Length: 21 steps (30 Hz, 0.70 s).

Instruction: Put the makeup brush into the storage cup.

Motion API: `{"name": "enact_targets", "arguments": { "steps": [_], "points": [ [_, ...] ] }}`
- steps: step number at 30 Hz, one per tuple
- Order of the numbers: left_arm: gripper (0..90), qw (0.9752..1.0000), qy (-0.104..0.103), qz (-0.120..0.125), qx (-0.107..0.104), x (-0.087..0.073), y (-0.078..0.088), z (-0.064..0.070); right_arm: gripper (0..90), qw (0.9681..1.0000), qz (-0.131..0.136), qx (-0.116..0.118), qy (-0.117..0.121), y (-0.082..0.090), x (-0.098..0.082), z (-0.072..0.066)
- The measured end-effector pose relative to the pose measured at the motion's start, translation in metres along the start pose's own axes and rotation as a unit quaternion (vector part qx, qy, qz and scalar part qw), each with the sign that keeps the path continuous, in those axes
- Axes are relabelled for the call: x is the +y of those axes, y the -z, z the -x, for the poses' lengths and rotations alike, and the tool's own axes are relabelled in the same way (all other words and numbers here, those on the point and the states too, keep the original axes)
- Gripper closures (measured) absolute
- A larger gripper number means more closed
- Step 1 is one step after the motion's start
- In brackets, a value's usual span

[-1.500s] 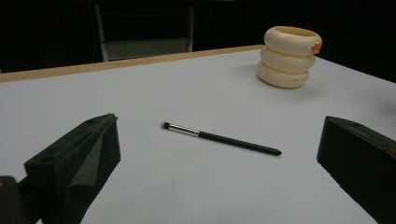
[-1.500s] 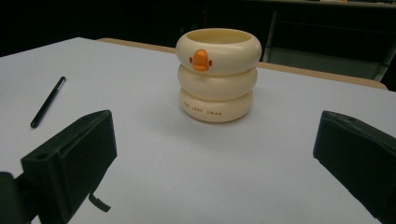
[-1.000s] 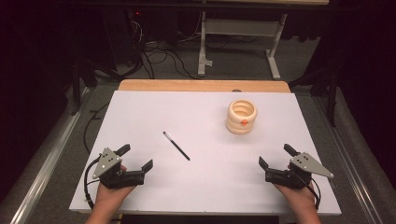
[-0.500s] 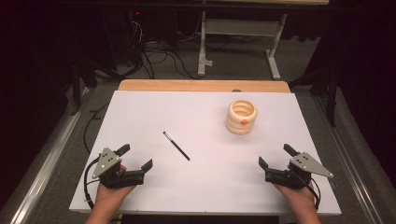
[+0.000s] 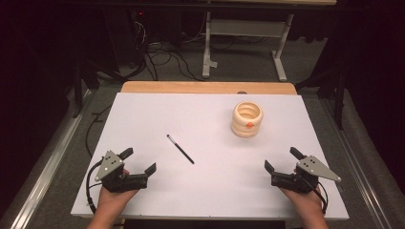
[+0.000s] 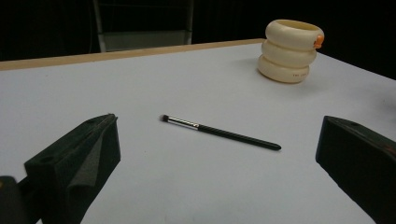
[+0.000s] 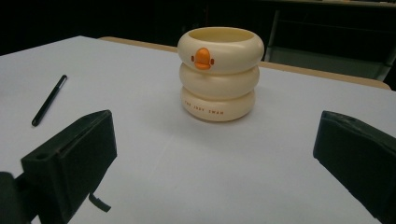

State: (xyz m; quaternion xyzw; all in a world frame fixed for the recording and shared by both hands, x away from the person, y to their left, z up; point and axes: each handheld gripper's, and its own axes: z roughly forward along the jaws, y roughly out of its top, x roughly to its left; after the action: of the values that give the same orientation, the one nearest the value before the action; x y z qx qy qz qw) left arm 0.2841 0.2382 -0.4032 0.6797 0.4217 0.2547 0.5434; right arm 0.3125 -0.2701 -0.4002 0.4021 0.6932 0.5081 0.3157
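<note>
A: Where do things stand?

B: I have both tongs low at the near edge of the bench (image 5: 143,114). The left tongs (image 5: 141,162) are spread wide and hold nothing; the right tongs (image 5: 282,160) are the same, apart and empty.

A: And the things you're working with?

B: The brush (image 5: 180,149) lies flat near the middle of the bench, left of centre, slanted with its bristle end far-left and its handle tip near-right. It's beyond my left tongs, not touching them. The cup (image 5: 247,119), a cream one shaped like stacked rings, stands upright to the far right of it, well apart from the brush and straight ahead of my right tongs.

A: What worries you from here?

B: The brush is thin and lies flush on the bench. If I come down too steep, I judge the jaw tips will hit the surface and skid the brush away instead of closing on it. Since it's round, a grip off the middle could let it roll or swing.

A: And the cup?

B: It looks light. A clumsy nudge from the right tongs, or a brush tip catching the rim, could tip it or push it off toward the far edge.
</note>
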Motion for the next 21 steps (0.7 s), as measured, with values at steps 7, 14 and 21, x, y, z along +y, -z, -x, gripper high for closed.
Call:
{"name": "enact_targets", "arguments": {
  "steps": [7,14,21],
  "points": [
    [0.6,1.0,-0.002,-0.006,0.001,-0.0009,-0.0018,0.0003,1.0,1.0,0.0,0.001,0.002,-0.0004,-0.0003,0.0003],
    [0.6,0.9997,-0.01,-0.023,0.006,-0.0021,-0.0046,0.0011,1.0,1.0,-0.002,0.001,0.002,-0.0005,-0.0004,-0.0003],
    [0.6,0.9983,-0.014,-0.054,0.014,-0.0044,-0.0098,0.0012,1.0,1.0,-0.002,0.0,0.001,-0.0008,-0.0005,-0.0005]
  ]
}}
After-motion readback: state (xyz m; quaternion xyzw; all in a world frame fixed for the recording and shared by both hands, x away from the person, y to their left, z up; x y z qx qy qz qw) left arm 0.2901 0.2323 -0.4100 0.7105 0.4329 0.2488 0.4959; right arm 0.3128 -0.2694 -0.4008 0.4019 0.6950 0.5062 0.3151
